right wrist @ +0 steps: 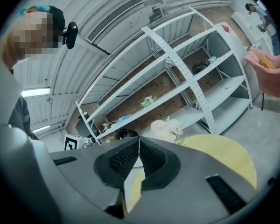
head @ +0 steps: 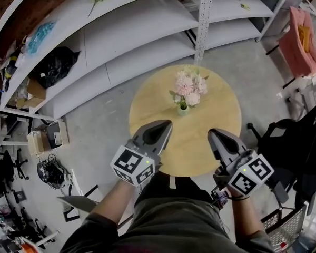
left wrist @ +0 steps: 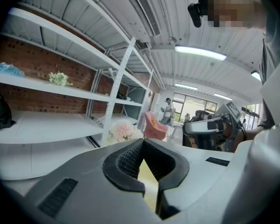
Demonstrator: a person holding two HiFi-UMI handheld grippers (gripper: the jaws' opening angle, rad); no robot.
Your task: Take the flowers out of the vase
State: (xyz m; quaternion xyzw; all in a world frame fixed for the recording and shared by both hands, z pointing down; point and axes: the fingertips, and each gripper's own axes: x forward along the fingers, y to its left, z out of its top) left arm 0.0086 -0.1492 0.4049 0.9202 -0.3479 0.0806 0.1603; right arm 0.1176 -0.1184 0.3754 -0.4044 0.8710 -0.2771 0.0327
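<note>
While their jaws are pressed together on nothing, the left claw [head: 165, 125] and right claw [head: 214, 134] hang above the near side of the round wooden bench [head: 224, 107]; farther on, well apart from both, pink flowers [head: 188, 85] stand in a small vase [head: 183, 110].

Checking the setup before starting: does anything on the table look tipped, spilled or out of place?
Nothing stands out: the vase stands upright on the round table, pink flowers in it, nothing spilled.

Pink flowers [head: 188, 86] upright in vase [head: 183, 110]
</note>
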